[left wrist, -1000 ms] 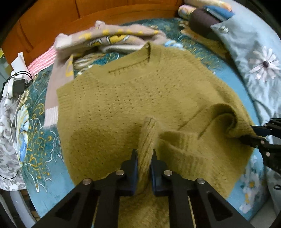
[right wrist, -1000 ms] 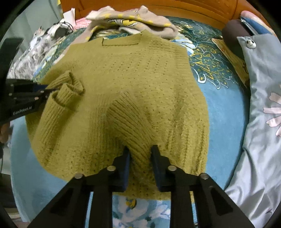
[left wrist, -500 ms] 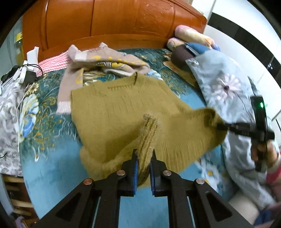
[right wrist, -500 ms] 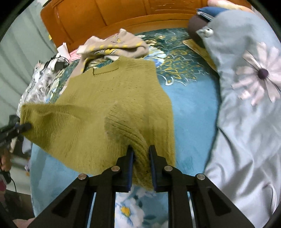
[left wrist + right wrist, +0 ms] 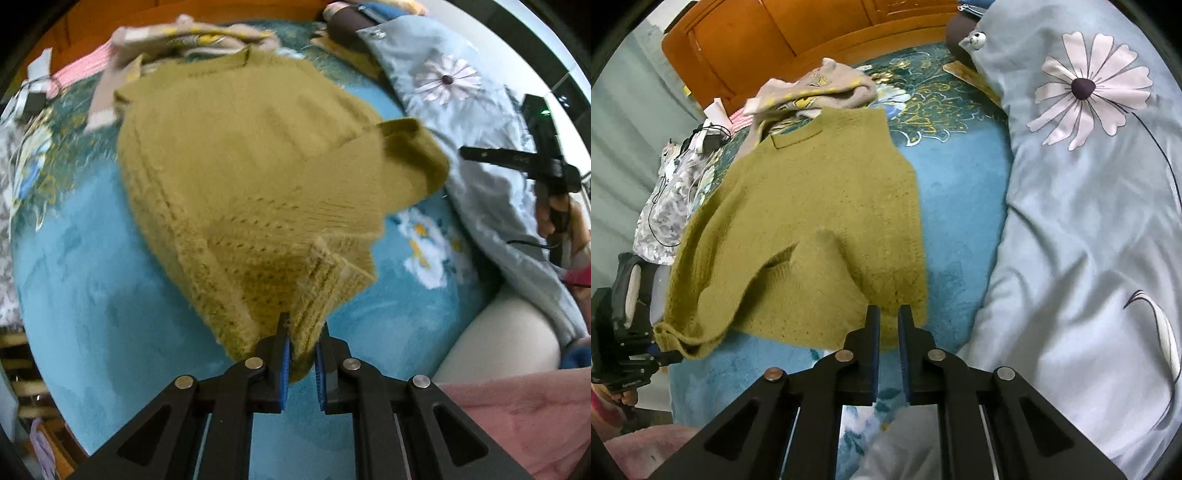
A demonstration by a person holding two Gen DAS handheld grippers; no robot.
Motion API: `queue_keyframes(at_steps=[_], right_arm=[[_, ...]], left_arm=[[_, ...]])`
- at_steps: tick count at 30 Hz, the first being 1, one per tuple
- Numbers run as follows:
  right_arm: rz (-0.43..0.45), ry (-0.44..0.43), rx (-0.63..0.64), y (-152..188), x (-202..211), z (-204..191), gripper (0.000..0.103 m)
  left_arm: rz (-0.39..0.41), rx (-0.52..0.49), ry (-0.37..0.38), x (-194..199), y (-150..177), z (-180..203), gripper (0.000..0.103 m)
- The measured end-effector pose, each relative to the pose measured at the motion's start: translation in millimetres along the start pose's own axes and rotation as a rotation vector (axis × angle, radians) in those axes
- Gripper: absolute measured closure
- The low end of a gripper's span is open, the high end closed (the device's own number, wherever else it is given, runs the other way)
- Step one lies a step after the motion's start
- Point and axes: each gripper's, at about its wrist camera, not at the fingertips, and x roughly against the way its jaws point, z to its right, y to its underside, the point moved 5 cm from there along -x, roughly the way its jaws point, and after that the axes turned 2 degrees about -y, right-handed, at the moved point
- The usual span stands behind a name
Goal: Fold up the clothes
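Note:
An olive knit sweater (image 5: 240, 166) lies face down on the blue bedspread (image 5: 92, 277), neck towards the headboard. My left gripper (image 5: 302, 332) is shut on the ribbed bottom corner, lifting it off the bed. In the right wrist view that same gripper (image 5: 674, 357) pinches the sweater (image 5: 812, 206) at its lower left corner. My right gripper (image 5: 886, 317) hangs over the sweater's near right hem; its jaws are closing, almost together, with no cloth between them. From the left wrist view the right gripper (image 5: 466, 152) sits just clear of the folded sleeve end (image 5: 417, 155).
A heap of beige and yellow clothes (image 5: 820, 88) lies behind the sweater by the orange wooden headboard (image 5: 812, 37). A grey-blue flowered duvet (image 5: 1089, 184) fills the right side. Cables and patterned cloth (image 5: 665, 206) sit at the left edge. A person's pink clothing (image 5: 517, 424) is close by.
Both grippers drew back towards the near edge, dragging the sweater's bottom with them. The right gripper's jaws came off the knit they held and narrowed. The left keeps its hold.

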Motion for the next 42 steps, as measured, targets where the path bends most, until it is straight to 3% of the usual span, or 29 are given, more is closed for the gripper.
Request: queue_keyframes(at_steps=[2,6,7,11,13,16,24,30,34,35,42], right_arm=[[0.005,-0.023,0.004,0,-1,-5,0.093],[0.009,-0.027,0.032,-3,-4,-15,0.062],[0.008,-0.036,0.034,-3,-5,-17,0.058],[0.011,-0.058,0.03,-9,-8,-24,0.057],[0.01,-0.06,0.024,-13,-11,-26,0.057],[-0.025,-0.061,0.052,-15,-23,-35,0.056],[-0.107,0.041,0.156,-19,-63,-53,0.054],[-0.123,0.099,0.231,-19,-72,-65,0.056],[-0.141,0.124,0.25,-11,-67,-60,0.087],[-0.146,0.124,0.257,-8,-63,-59,0.089],[-0.186,0.057,0.339,25,-23,-60,0.092]], left_arm=[[0.015,0.031,-0.001,3,0,-6,0.091],[0.054,0.07,0.036,18,-5,-13,0.083],[0.065,0.067,0.055,23,-9,-13,0.076],[0.155,0.053,0.168,58,-23,-12,0.05],[0.222,0.07,0.182,74,-33,-15,0.042],[0.249,0.156,0.128,75,-47,-30,0.042],[0.181,0.386,-0.086,36,-41,-72,0.042],[0.127,0.521,-0.103,14,-35,-86,0.042],[0.133,0.531,-0.129,10,-42,-81,0.041],[0.129,0.535,-0.135,8,-44,-81,0.041],[0.058,0.57,-0.185,-11,-50,-83,0.041]])
